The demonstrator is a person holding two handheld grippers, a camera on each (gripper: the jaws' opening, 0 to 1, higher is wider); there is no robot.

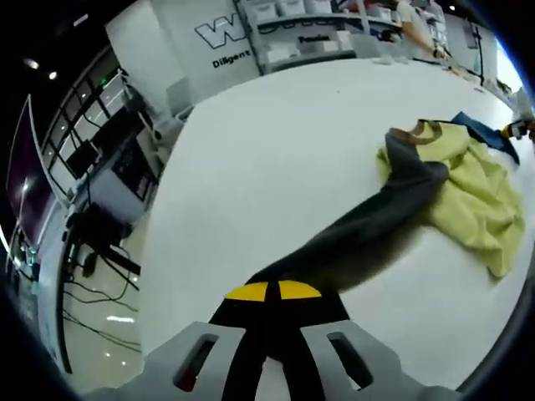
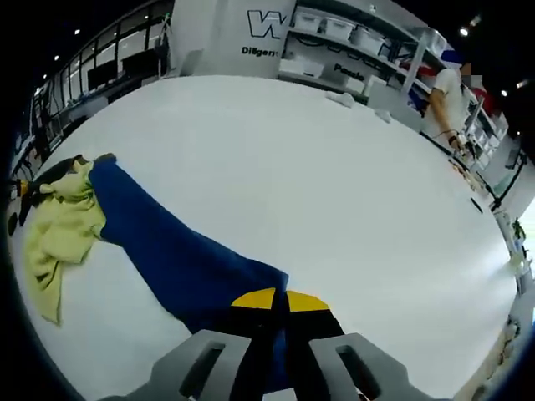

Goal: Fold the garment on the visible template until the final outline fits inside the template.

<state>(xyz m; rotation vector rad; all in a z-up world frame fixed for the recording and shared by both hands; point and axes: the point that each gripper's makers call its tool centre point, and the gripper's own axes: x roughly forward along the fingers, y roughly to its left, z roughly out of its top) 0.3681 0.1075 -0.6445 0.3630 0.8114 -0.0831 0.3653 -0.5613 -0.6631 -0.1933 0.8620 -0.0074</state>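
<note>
Your left gripper (image 1: 272, 347) is clenched on the end of the dark grey sleeve (image 1: 368, 230). Your right gripper (image 2: 276, 355) is clenched on the end of the blue sleeve (image 2: 180, 259). Both sleeves run from your jaws, stretched out flat over the white bench (image 2: 318, 184), to the bunched yellow-green cloth body of the garment (image 1: 481, 196), which lies on the bench's open middle, well away from the far edge.

No template outline can be made out on the bench, so you cannot judge yet where the fold must land.

The risk, as I read it: pull the two sleeves apart and the crumpled body will drag or twist rather than spread, because only the cuffs are held. Lift either cuff high and the loose body may slide towards an edge.

Count: one garment, two sleeves, two grippers, one person (image 2: 443, 96) standing beyond the bench's far edge.
</note>
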